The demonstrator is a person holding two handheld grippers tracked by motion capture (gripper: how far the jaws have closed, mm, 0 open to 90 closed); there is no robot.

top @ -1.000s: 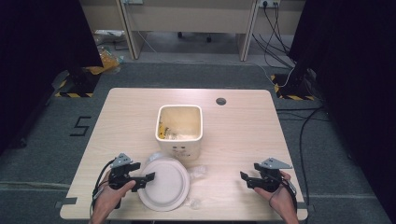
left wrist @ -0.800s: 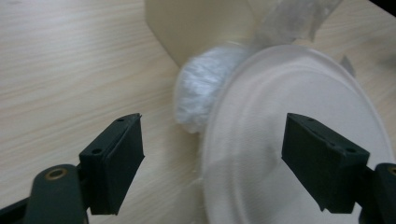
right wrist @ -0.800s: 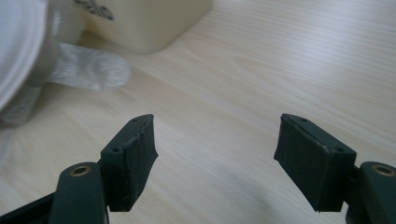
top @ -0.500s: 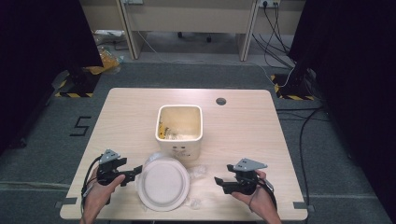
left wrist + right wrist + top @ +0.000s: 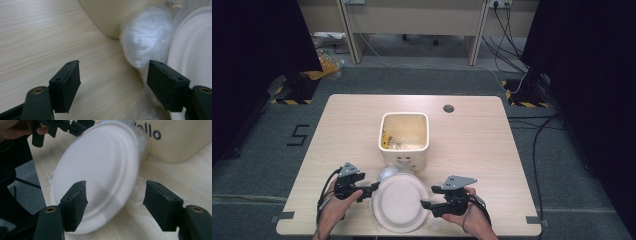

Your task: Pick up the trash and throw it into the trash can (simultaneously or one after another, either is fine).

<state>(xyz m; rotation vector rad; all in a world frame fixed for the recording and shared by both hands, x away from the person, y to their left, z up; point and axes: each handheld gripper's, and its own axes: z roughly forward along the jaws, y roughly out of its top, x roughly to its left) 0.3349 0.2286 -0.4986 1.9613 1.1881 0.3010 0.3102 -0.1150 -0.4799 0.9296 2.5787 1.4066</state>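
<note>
My plate (image 5: 399, 202) was plain white, the wrap (image 5: 145, 37) beside it cloudy white. The bin (image 5: 404, 137) was cream, with dark blue lettering. My jaws were black. The table (image 5: 482, 145) was pale wood grain, the floor grey.

- Left gripper (image 5: 373, 188): black body, grey three-cornered plate on top, black cable looping behind the hand
- Right gripper (image 5: 426, 205): same build, plate and cable
- Jaws: flat black rectangular pads with small screw holes, on arms with brass-ringed pivots
</note>
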